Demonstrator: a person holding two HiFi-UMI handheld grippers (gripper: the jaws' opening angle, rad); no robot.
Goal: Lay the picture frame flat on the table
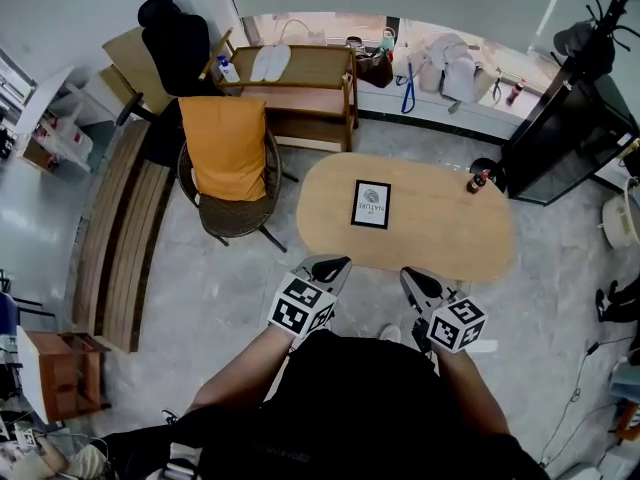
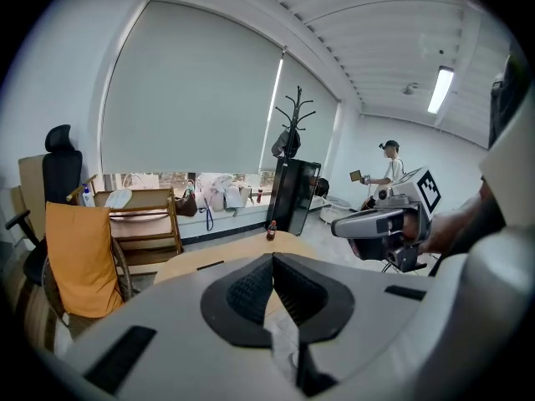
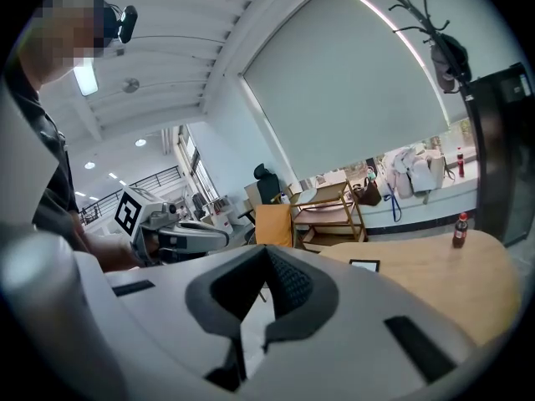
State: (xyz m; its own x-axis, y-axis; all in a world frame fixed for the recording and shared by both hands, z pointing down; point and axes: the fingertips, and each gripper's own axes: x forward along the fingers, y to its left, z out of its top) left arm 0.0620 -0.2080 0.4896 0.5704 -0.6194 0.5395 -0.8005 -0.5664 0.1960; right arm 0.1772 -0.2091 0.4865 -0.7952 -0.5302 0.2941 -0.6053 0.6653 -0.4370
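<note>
- The table (image 1: 455, 243) has a pale wood-look top, smooth and matt.
- The picture frame (image 1: 371, 205) has a dark, smooth border round a white, paper-like print.
- The left gripper (image 1: 335, 264) and right gripper (image 1: 412, 276) have light grey plastic shells, smooth and matt. Their fingers (image 2: 249, 291) carry dark pads with a fine ribbed texture.
- The chair (image 1: 238, 220) is brown woven wicker, with a matt orange cloth (image 1: 228, 146) over its back.
- The bench (image 1: 120, 243) is made of bare wooden slats.
- The floor (image 1: 235, 298) is grey and mottled like stone, with a slight sheen.
- The bottle (image 1: 478, 181) looks dark and glossy.
- The blind (image 2: 192, 98) looks like plain matt cloth.
</note>
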